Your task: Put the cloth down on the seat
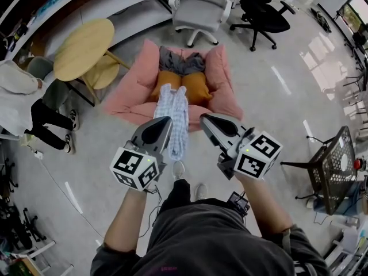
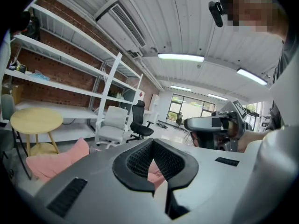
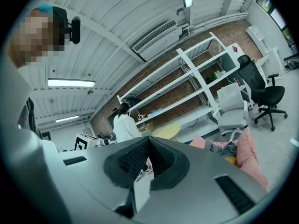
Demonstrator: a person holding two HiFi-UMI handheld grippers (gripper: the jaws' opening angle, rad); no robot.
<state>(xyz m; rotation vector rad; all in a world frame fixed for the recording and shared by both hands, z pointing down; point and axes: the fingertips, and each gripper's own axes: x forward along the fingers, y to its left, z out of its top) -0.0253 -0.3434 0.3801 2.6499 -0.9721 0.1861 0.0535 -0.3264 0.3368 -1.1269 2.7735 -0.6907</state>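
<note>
A long white-and-blue patterned cloth (image 1: 174,111) lies stretched over the pink seat (image 1: 132,91). It runs from the two orange cushions (image 1: 197,86) past the seat's front edge towards the floor. My left gripper (image 1: 165,121) hovers just left of the cloth with its jaws shut. In the left gripper view (image 2: 153,143) only the pink seat (image 2: 51,162) shows past its pads, with no cloth between them. My right gripper (image 1: 205,119) is just right of the cloth. It is shut too and holds nothing in the right gripper view (image 3: 148,141).
A grey garment (image 1: 178,62) lies at the back of the seat. A round wooden table (image 1: 83,48) stands to its left, with a person (image 1: 23,96) beyond. A white chair (image 1: 201,10) and a black chair (image 1: 264,16) stand behind. A black wire basket (image 1: 336,165) is at right.
</note>
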